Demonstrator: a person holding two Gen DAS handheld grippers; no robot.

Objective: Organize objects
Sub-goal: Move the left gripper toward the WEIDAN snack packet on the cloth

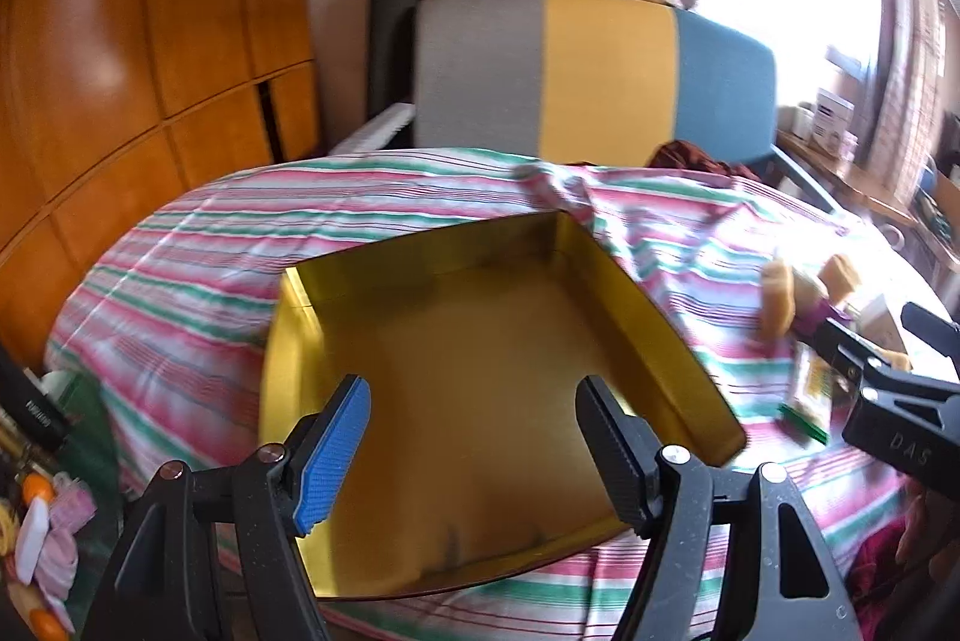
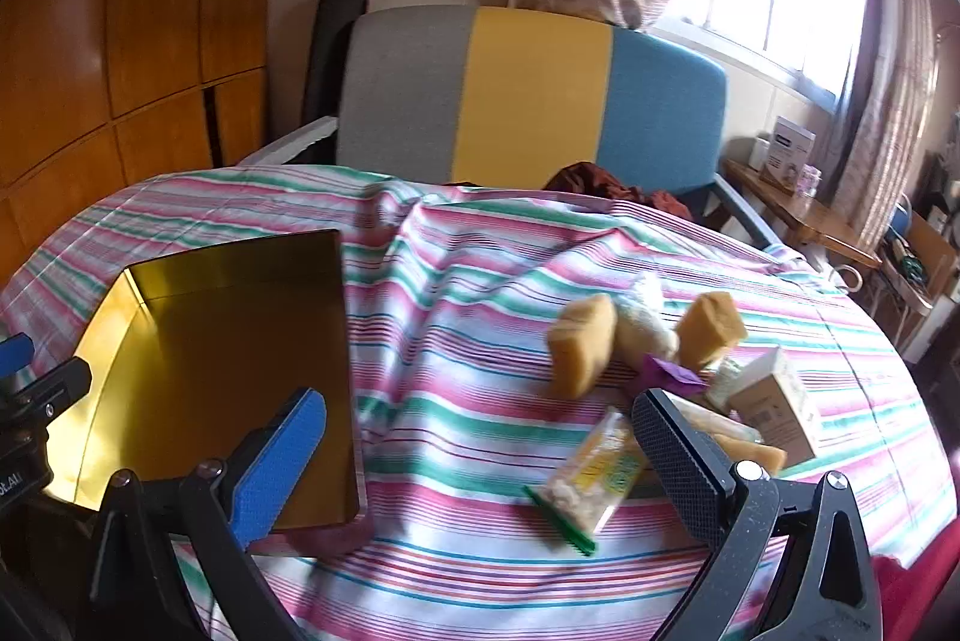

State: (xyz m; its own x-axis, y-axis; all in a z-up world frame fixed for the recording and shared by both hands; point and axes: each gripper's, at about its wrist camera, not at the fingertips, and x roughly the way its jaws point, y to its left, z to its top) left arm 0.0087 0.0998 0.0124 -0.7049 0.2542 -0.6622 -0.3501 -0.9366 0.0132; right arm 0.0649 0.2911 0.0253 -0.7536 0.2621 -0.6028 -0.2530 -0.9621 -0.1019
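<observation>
Overhead, left gripper (image 1: pixel 474 452) hangs above the gold tin (image 1: pixel 672 335), jaws parted, nothing between them; the tin's bare floor lies straight below. Right gripper (image 2: pixel 480 467) spread wide, gripping nothing. Snack packet (image 2: pixel 591 479) with green seal lies on the striped cloth (image 2: pixel 480 341) just inside its black finger (image 2: pixel 678 461). Beyond that finger: two tan sponge-like blocks (image 2: pixel 579 347), purple scrap (image 2: pixel 669 371), small carton (image 2: pixel 774 404). Tin sits to its left.

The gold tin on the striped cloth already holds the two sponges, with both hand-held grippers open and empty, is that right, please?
Not quite: the gold tin is empty. The right wrist view shows the two sponges lying on the striped cloth beside it. Both the left hand-held gripper and the right hand-held gripper are open and empty.
</observation>
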